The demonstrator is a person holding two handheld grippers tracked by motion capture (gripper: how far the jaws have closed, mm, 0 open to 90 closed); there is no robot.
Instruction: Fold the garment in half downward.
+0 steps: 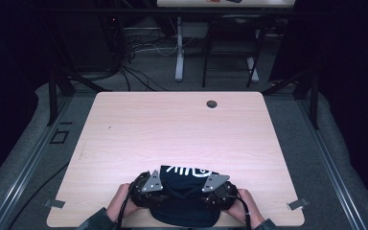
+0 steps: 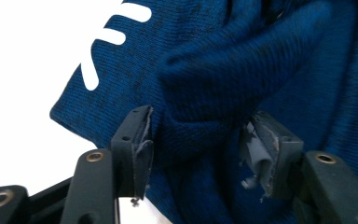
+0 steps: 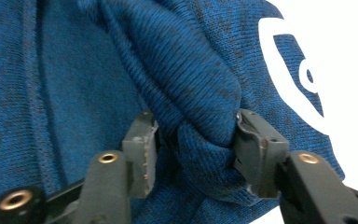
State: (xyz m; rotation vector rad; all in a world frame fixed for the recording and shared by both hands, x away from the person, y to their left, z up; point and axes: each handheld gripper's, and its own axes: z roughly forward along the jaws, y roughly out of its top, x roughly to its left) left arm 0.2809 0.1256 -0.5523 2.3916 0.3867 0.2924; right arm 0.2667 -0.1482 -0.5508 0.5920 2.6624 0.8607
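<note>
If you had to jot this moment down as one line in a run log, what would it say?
scene: blue knit garment bunched at near edge of wooden table | left gripper: shut on a fold | right gripper: shut on a fold
</note>
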